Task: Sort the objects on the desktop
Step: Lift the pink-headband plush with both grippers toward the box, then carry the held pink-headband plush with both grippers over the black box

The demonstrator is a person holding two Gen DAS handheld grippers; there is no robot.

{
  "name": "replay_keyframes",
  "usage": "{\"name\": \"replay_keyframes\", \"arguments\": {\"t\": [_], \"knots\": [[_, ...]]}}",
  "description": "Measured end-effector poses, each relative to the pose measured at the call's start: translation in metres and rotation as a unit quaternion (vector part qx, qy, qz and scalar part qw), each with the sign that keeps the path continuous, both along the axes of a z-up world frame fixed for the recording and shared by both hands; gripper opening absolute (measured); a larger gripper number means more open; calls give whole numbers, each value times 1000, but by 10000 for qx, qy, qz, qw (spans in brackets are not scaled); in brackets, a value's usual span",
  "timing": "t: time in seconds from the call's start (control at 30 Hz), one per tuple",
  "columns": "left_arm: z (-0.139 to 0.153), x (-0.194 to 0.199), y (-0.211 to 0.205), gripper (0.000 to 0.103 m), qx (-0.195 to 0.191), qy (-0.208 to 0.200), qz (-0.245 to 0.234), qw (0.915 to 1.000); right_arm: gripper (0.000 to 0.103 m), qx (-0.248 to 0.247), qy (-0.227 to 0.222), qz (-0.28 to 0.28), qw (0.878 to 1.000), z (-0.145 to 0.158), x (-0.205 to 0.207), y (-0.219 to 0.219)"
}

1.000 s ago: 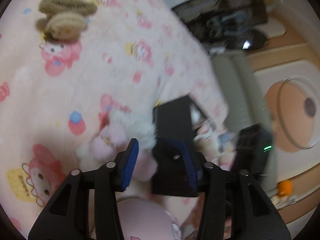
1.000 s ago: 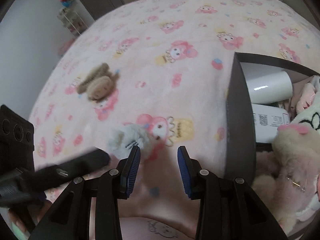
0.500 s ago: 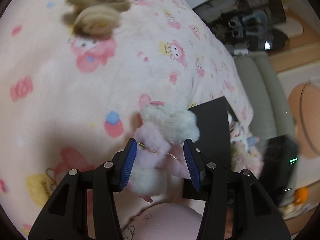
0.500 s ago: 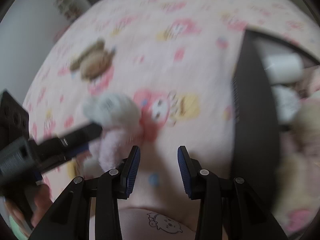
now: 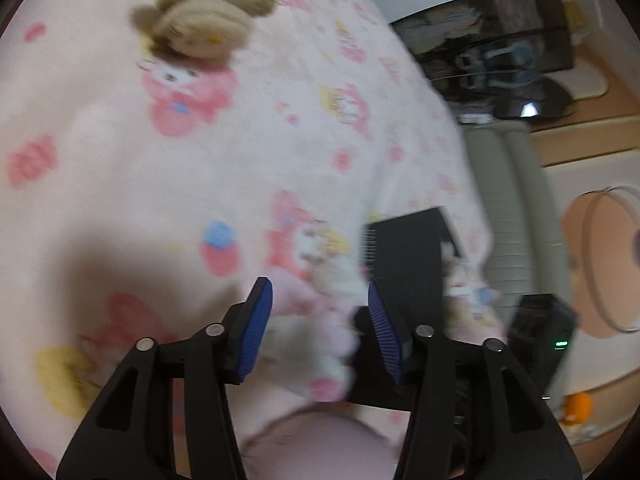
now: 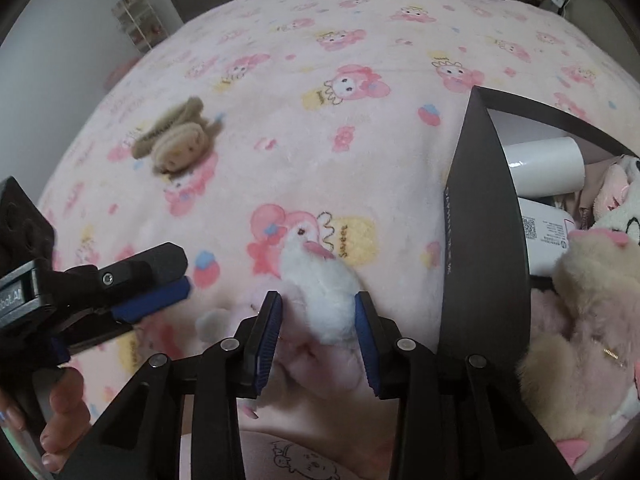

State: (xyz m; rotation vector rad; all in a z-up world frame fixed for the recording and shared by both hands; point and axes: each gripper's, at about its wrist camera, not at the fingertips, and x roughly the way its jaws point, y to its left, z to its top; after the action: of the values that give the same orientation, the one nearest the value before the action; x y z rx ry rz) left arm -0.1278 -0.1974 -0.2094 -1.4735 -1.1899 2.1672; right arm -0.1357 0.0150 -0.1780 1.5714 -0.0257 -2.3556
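A pink and white plush toy (image 6: pixel 320 300) lies on the pink blanket (image 6: pixel 360 120) between the pads of my right gripper (image 6: pixel 318 312); whether the pads press on it I cannot tell. My left gripper (image 5: pixel 316 312) is open, and the same plush (image 5: pixel 320 320) shows blurred between and below its fingers. In the right wrist view the left gripper (image 6: pixel 152 292) sits left of the plush, apart from it. A brown plush (image 6: pixel 176 140) lies further back on the blanket, also in the left wrist view (image 5: pixel 200 20). A black box (image 6: pixel 484 240) stands to the right.
The black box holds a white cylinder (image 6: pixel 544 164), a white packet (image 6: pixel 548 236) and several plush toys (image 6: pixel 580 300). Beyond the bed's right edge are a grey sofa (image 5: pixel 516 208), a dark shelf (image 5: pixel 500 60) and a black device (image 5: pixel 544 332).
My left gripper has let go of the pink and white plush and drawn back to the left. The plush now lies on the blanket between my right gripper's pads.
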Motion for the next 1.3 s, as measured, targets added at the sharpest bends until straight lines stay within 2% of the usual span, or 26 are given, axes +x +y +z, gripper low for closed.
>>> {"name": "replay_keyframes", "arguments": {"t": [0.03, 0.1, 0.13, 0.2, 0.3, 0.4, 0.53, 0.6, 0.63, 0.7, 0.77, 0.83, 0.9, 0.93, 0.97, 1.0, 1.03, 1.1, 1.17, 1.23, 1.27, 1.3], "knots": [[-4, -2, 1, 54, -97, -96, -5, 9999, 35, -11, -35, 1, 10000, -2, -1, 0], [-14, -5, 2, 59, -58, -234, -39, 9997, 37, -15, -92, 54, 9999, -6, -2, 1], [-20, -6, 3, 60, 20, -299, -90, 9995, 39, -34, -100, 75, 9999, -6, -2, 1], [-28, -9, 7, 60, 221, -359, -168, 9990, 49, -88, -143, 156, 9997, -6, -2, 1], [-36, -10, 14, 62, 656, -392, -324, 9965, 53, -100, -283, 312, 9991, -13, -3, -4], [-44, -11, 26, 65, 525, -577, -443, 9960, 54, -128, -364, 346, 9987, -16, -3, -5], [-41, -11, 25, 65, 677, -664, -560, 9939, 56, -290, -515, 414, 9974, -22, -4, -6], [-30, -5, 22, 56, 822, -543, -547, 9936, 56, -527, -487, 445, 9964, -18, -4, -3], [-23, -3, 21, 55, 879, -468, -507, 9937, 55, -657, -484, 465, 9956, -15, -4, -2], [-5, 4, 16, 56, 600, -304, -385, 9970, 52, -1040, -438, 555, 9921, -8, -2, -2], [6, 11, 12, 56, 272, -220, -309, 9989, 50, -1137, -332, 707, 9904, 0, 2, -7], [5, 17, 8, 56, 265, -224, -263, 9991, 49, -1125, -302, 865, 9894, 2, 5, -14], [-2, 21, 5, 56, 270, -313, -155, 9990, 49, -940, -355, 773, 9919, -2, 6, -13], [-7, 23, 3, 56, 137, -400, -47, 9991, 49, -752, -434, 576, 9946, -6, 4, -11], [-11, 23, 2, 56, -27, -468, 16, 9989, 52, -601, -520, 387, 9961, -10, 2, -7], [-15, 23, 3, 58, -173, -544, 61, 9984, 58, -528, -615, 206, 9965, -14, 0, -1], [-23, 22, 3, 59, -261, -665, 73, 9974, 59, -565, -631, 231, 9961, -15, -1, -1], [-35, 20, -1, 60, -84, -798, 89, 9967, 60, -473, -765, 347, 9953, -19, -1, -5], [-49, 20, -11, 60, 385, -938, 192, 9947, 60, -486, -861, 370, 9944, -25, -4, -5], [-58, 19, -17, 60, 927, -976, 176, 9907, 60, -935, -1167, 512, 9874, -33, -8, -5], [-61, 20, -17, 62, 1067, -980, 170, 9893, 59, -1290, -1462, 521, 9794, -42, -11, -1], [-61, 21, -16, 62, 1042, -953, 162, 9898, 57, -1548, -1645, 495, 9729, -49, -14, 2]]}}
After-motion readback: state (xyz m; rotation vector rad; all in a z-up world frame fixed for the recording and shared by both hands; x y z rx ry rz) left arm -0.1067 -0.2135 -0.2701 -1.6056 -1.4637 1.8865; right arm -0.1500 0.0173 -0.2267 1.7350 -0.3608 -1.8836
